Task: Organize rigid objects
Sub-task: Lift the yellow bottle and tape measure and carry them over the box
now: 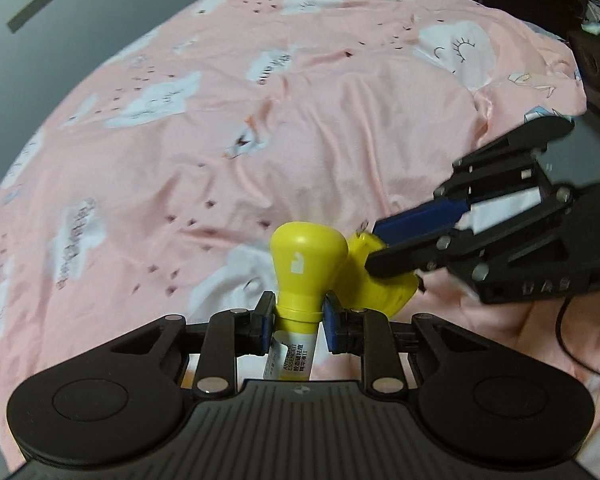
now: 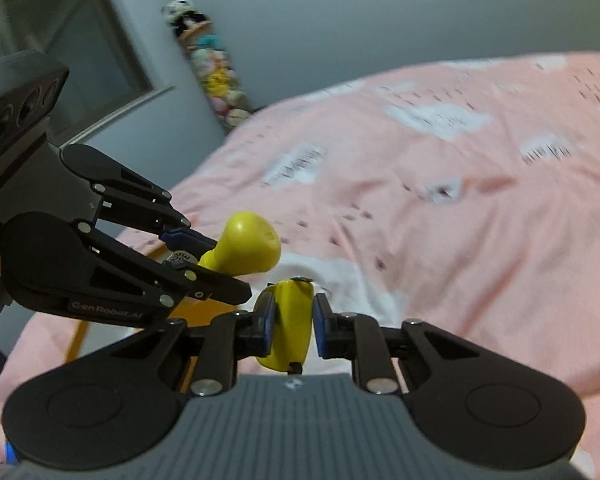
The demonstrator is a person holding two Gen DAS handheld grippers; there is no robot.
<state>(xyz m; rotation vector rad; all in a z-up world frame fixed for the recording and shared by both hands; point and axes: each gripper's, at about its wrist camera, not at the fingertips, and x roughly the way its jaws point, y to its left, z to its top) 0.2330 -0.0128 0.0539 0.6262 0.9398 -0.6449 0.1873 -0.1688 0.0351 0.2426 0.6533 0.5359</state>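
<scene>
Both grippers hang above a pink bedspread (image 1: 300, 120). My left gripper (image 1: 296, 314) is shut on the neck of a small bottle (image 1: 290, 364) with a white label and a bulbous yellow cap (image 1: 304, 256). In the right wrist view the same gripper (image 2: 228, 268) comes in from the left, the yellow cap (image 2: 252, 244) sticking out past its fingers. My right gripper (image 2: 294, 314) is shut on a rounded yellow object (image 2: 290, 332), its blue pads pressing both sides. From the left wrist view that gripper (image 1: 376, 246) reaches in from the right, the yellow object (image 1: 384, 296) just beside the cap.
The bedspread has white cloud prints and is wrinkled. A grey wall (image 2: 340, 20) stands behind the bed, with a column of stuffed toys (image 2: 216, 72) and a window (image 2: 60, 40). Dark furniture (image 1: 596, 64) stands at the far right. A black cable (image 1: 568, 340) trails from the right gripper.
</scene>
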